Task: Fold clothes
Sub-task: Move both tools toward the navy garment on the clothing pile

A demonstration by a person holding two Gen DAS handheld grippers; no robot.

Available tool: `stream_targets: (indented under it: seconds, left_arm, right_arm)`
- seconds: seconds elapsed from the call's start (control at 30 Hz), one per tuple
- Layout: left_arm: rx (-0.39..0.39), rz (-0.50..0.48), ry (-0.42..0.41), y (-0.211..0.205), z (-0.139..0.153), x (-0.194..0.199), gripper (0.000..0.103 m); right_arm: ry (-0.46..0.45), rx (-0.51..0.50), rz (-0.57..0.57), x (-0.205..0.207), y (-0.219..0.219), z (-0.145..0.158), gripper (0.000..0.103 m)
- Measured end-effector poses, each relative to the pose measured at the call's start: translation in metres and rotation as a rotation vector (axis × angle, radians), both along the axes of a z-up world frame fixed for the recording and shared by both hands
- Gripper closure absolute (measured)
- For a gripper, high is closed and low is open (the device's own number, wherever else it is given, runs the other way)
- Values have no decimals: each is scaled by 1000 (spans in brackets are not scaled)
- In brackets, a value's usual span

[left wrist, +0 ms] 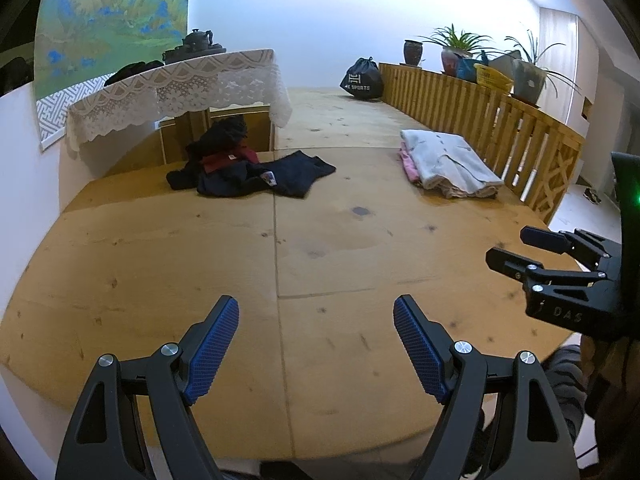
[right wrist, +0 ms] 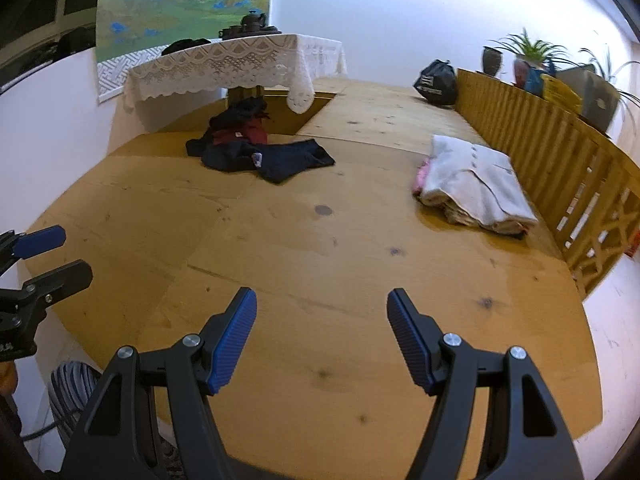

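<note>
Two grippers, left gripper (left wrist: 316, 316) and right gripper (right wrist: 322, 308), are held spread wide and empty over the platform's (left wrist: 340, 240) near edge; the unfolded dark clothes (left wrist: 256, 172) are heaped well ahead, far-left; folded pale garments (right wrist: 476, 184) are stacked along the right-edge railing (right wrist: 560, 148).

Wooden platform (left wrist: 328, 240); lace-covered table (left wrist: 180, 84); slatted railing (left wrist: 480, 112); white walls (left wrist: 328, 20); landscape painting (left wrist: 112, 20).

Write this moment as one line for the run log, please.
left gripper: open, empty | right gripper: open, empty | unfolded dark clothes: far, untouched | folded stack: by wooden railing
</note>
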State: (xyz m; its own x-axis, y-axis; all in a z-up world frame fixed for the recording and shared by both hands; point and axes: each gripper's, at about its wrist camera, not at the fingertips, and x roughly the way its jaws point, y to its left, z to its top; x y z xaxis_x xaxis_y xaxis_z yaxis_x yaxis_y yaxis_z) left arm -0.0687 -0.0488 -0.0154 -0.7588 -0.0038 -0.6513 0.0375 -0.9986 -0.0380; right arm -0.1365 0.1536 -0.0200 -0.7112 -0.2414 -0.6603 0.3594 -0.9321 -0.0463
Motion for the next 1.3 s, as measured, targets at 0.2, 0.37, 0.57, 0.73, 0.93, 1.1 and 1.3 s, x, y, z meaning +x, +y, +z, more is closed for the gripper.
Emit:
stream_targets:
  seconds: [0.2, 0.37, 0.57, 0.73, 0.93, 1.1, 1.3]
  left_arm:
    - [-13, 23, 31, -29, 13, -39, 25]
    - [-7, 19, 34, -52, 20, -77, 25]
    - [14, 17, 0, -85, 19, -133, 25]
    - [35, 40, -49, -118, 3, -185, 25]
    - [113, 67, -168, -154, -40, -253, 25]
    - [82, 116, -261, -168, -82, -315, 25]
    - [23, 169, -334, -172, -115, -365, 25]
  right_arm:
    - [36, 46, 58, -38, -25, 13, 36]
    - [69, 70, 105, -74, -50, 21, 36]
    - [-24, 47, 128, -146, -75, 18, 36]
    - [-61, 110, 122, -208, -106, -4, 36]
    - [-145, 156, 133, -276, -151, -48, 36]
    - [-150, 232, 149, -315, -197, -76, 36]
    - [-184, 258, 136, -344, -216, -95, 36]
